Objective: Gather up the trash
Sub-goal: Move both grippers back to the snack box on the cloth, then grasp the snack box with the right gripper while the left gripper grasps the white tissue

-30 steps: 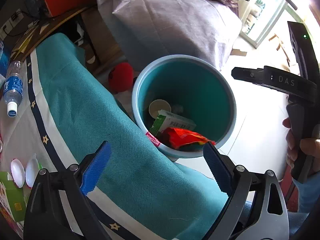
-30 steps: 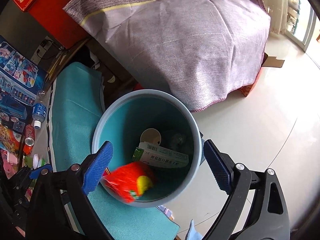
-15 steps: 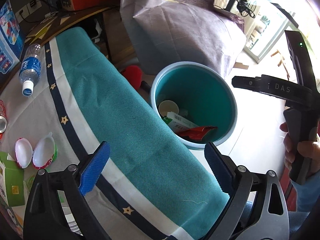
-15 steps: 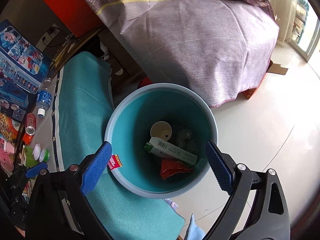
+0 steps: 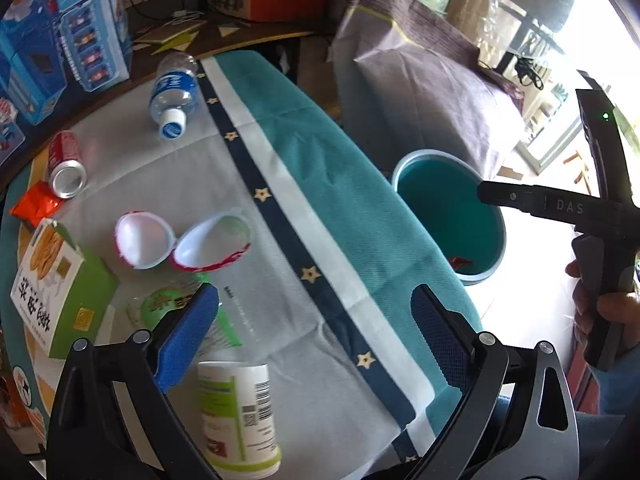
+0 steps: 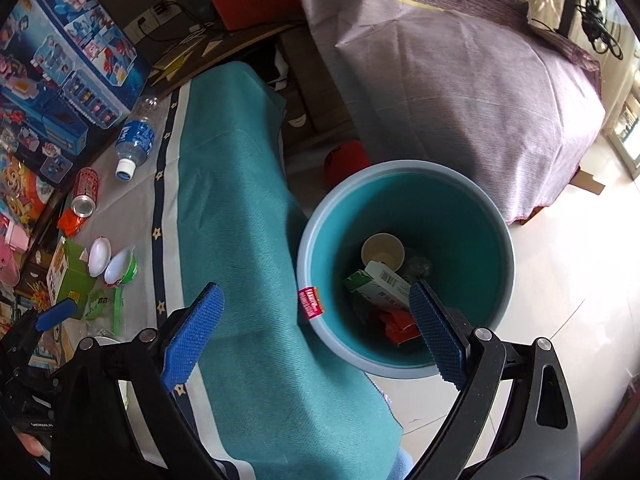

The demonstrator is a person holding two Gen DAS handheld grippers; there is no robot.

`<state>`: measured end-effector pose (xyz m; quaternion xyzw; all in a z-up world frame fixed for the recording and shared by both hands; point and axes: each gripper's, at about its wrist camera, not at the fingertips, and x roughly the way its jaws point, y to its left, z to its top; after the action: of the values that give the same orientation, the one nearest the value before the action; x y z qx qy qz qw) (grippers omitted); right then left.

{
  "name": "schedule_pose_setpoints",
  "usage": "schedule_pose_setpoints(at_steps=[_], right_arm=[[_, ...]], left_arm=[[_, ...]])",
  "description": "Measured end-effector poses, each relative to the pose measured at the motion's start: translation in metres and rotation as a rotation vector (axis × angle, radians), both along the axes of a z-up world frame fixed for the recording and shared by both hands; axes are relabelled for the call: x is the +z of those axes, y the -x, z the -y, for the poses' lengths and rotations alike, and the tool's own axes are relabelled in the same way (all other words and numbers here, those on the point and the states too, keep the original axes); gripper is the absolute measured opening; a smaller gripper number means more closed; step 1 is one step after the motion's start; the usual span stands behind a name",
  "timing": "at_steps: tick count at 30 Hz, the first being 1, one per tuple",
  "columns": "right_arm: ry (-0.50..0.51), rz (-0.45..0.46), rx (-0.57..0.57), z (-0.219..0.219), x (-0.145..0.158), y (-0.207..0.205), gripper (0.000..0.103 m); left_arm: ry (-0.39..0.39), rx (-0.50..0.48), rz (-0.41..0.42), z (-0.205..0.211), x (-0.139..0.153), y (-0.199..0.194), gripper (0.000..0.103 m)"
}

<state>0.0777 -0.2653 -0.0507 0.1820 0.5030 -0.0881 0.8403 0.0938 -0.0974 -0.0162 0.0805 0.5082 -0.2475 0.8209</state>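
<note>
Right hand-held gripper [image 6: 316,332] agape above bin [image 6: 400,368], beside tablecloth edge [image 6: 296,280]

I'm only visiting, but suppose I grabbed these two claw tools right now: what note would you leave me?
Left gripper: open, empty, over the table.
Right gripper: open, empty, above the bin.
Done: red wrapper, green-and-white carton and paper cup lie in the bin.
Left on the table: white bottle, green box, open plastic egg shells, soda can, water bottle, orange wrapper.
</note>
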Motion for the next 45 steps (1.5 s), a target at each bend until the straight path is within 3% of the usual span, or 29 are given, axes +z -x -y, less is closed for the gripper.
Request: schedule_pose_setpoints(at_steps=[17,25,32,35,37,39,45], right_arm=[[0.096,-0.036,0.298,-0.15,0.002,-0.07,0.09],[0.155,-0.003,0.556,-0.227,0.006,-0.105,0.09],[0.077,-0.054,0.608,-0.267,0.011,-0.151,0.09],[0.019,-0.076,0.645,-0.284,0.01,-0.167,0.07],[-0.033,-0.105,0.66,-0.295,0.006,-0.179,0.047],[-0.059,-0.127,0.676,-0.306,0.001,-0.19,0.043],[-0.165,-0.198,0.689,-0.329,-0.015,-0.212,0.042]], left_arm=[[-0.069,0.374,0.07,-0.207,0.006,-0.017,0.097],[-0.089,0.469,0.051,-0.246,-0.011,-0.045,0.097],[-0.077,0.45,0.046,-0.248,-0.022,-0.054,0.099],[-0.044,0.453,0.048,-0.255,-0.026,-0.051,0.1],[-0.019,0.458,0.043,-0.26,-0.028,-0.049,0.1],[-0.001,0.461,0.039,-0.264,-0.029,-0.047,0.1],[0.008,0.451,0.054,-0.265,-0.03,-0.044,0.1]])
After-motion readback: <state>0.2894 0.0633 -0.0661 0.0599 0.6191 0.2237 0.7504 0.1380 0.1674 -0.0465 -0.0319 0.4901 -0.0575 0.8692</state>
